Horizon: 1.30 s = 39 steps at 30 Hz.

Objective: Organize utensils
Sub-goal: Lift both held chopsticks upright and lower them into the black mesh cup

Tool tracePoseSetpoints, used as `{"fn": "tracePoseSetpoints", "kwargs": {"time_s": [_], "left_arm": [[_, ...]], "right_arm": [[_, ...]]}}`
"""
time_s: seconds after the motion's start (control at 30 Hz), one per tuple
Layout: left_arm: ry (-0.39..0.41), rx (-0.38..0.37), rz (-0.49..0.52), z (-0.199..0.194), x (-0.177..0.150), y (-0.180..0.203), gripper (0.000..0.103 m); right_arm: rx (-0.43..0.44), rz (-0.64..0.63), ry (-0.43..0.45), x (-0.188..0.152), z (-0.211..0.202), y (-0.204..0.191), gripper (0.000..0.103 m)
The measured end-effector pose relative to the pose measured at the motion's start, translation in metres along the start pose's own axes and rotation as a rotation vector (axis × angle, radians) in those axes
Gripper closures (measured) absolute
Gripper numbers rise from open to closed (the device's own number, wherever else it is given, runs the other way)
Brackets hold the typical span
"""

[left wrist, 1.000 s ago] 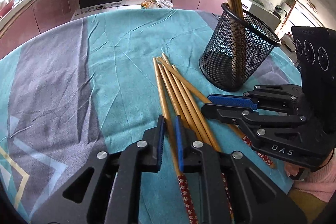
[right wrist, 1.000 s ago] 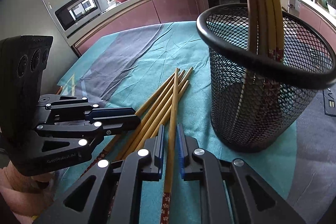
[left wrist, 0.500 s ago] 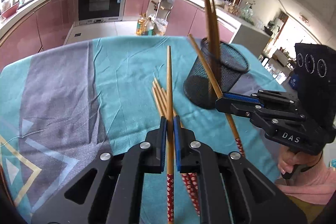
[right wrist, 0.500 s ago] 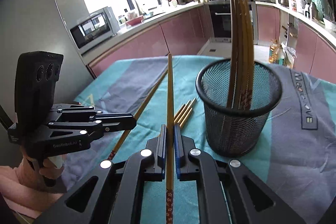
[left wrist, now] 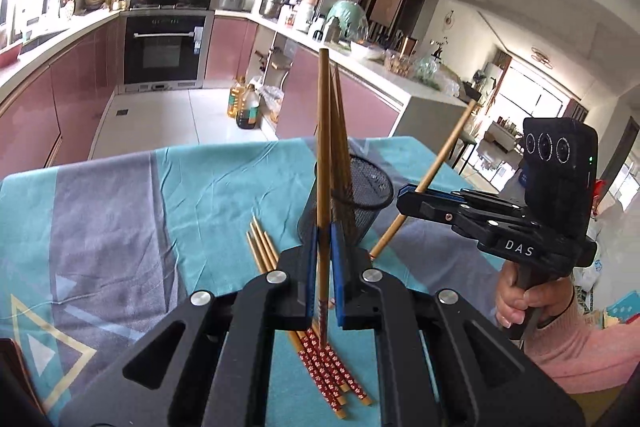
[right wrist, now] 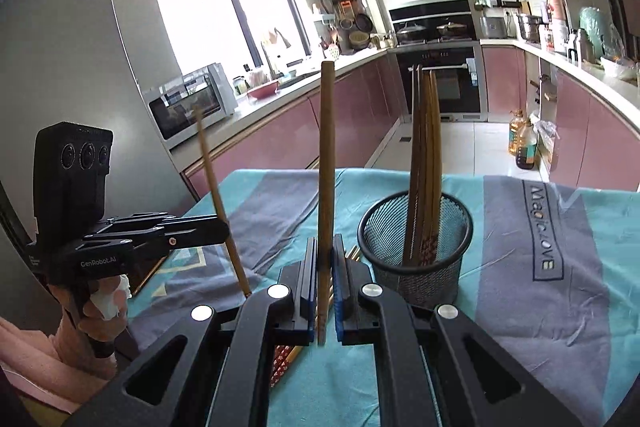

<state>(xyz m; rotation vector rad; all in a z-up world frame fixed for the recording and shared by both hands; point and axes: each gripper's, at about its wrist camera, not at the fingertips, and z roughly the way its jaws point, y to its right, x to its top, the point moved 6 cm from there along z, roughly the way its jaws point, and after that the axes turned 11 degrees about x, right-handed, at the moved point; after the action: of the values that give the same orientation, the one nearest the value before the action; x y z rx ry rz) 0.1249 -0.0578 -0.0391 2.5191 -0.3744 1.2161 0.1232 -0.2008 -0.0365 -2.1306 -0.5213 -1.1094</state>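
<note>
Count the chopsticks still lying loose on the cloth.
4 wooden chopsticks with red patterned ends lie together on the teal cloth beneath the left gripper, which may hide more.

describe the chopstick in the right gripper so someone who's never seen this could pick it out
Start at the table's teal and grey cloth and find the black mesh cup holding upright chopsticks. Just left of it, the right gripper is shut on one chopstick. Unlike those in the cup or lying flat, it stands alone in the air, clamped near its lower end.
</note>
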Motion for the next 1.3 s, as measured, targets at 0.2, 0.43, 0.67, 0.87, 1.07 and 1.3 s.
{"fn": "tracePoseSetpoints", "kwargs": {"time_s": [0.2,0.43,0.67,0.87,1.07,1.3], "left_arm": [[0.051,-0.03,-0.01,-0.008,0.022,0.007,0.096],[0.121,-0.053,-0.015,-0.013,0.057,0.017,0.096],[0.177,-0.056,0.002,-0.015,0.089,0.031,0.096],[0.194,-0.022,0.045,-0.007,0.103,0.046,0.096],[0.138,0.019,0.1,0.017,0.097,0.056,0.096],[0.05,0.042,0.153,0.045,0.079,0.06,0.096]], "right_arm": [[-0.016,-0.027,0.048,0.019,-0.016,0.001,0.097],[-0.046,-0.07,0.109,0.049,-0.037,0.004,0.097],[-0.088,-0.097,0.153,0.073,-0.049,0.013,0.097],[-0.113,-0.104,0.171,0.084,-0.046,0.023,0.097],[-0.132,-0.094,0.162,0.085,-0.032,0.033,0.097],[-0.14,-0.065,0.078,0.072,-0.012,0.047,0.097]]}}
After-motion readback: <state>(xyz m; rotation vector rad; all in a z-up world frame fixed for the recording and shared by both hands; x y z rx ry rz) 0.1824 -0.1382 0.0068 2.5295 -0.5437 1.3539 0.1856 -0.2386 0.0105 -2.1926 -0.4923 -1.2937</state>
